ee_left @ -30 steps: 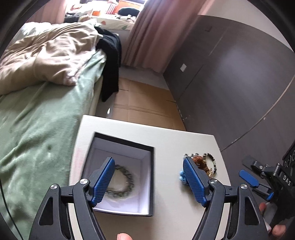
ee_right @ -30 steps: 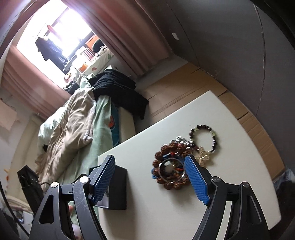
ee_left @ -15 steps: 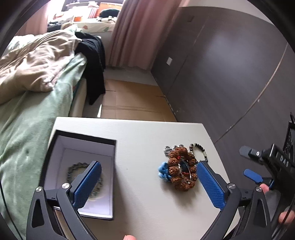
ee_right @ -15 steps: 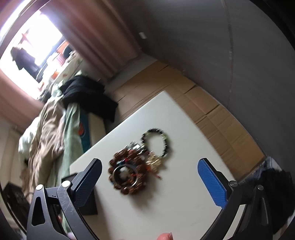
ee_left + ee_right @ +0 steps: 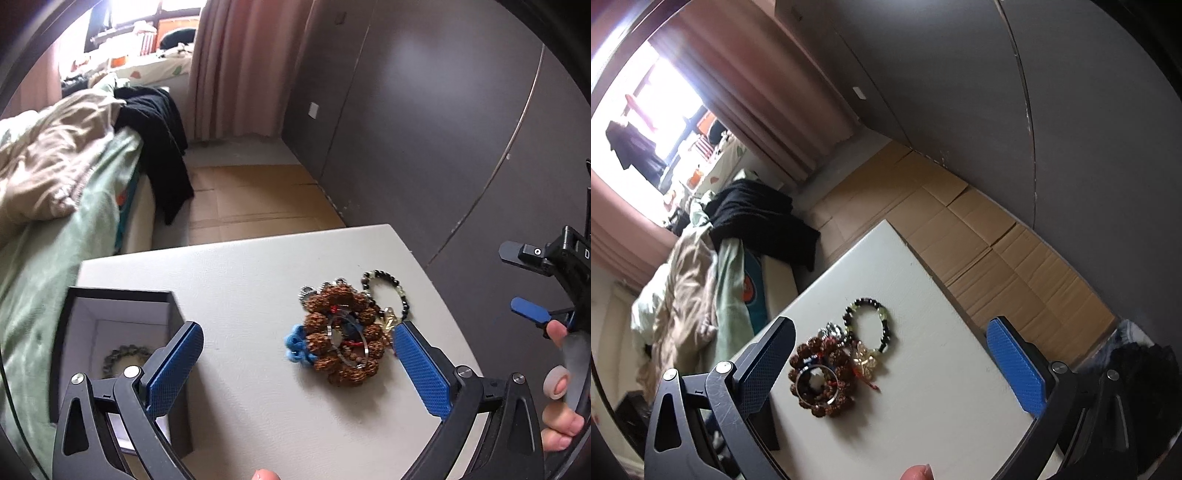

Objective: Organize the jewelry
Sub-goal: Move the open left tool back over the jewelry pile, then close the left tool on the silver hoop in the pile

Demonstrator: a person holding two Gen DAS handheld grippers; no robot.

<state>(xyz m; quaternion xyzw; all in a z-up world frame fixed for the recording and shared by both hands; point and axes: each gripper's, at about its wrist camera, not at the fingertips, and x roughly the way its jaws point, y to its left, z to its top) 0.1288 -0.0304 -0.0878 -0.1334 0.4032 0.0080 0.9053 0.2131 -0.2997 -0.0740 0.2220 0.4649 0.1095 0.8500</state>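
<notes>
Left gripper: jaws spread wide, nothing between the pads, held above the counter. Right gripper: jaws equally wide, empty; it also shows at the right edge of the left wrist view, with the person's fingers on its handle.

Container: black jewelry box, lid off, pale lining inside. It sits at the left side of the counter, next to the bed. Contents: one grey-green bead bracelet lying flat on the box floor, partly hidden behind the left gripper's finger. No other item can be made out inside. In the right wrist view only a dark corner of the box shows behind the left-hand finger.

Loose jewelry: a pile on the counter, well apart from the box, to its right.
- large brown seed-bead bracelet, coiled, with a thin metal bangle resting on top of it
- blue knotted cord piece touching its left edge
- dark bead bracelet with pale green beads, lying at the far side of the pile, touching it
- gold-coloured charm on a red cord beside the brown beads
- small silver piece at the far edge of the pile; type not readable.
</notes>
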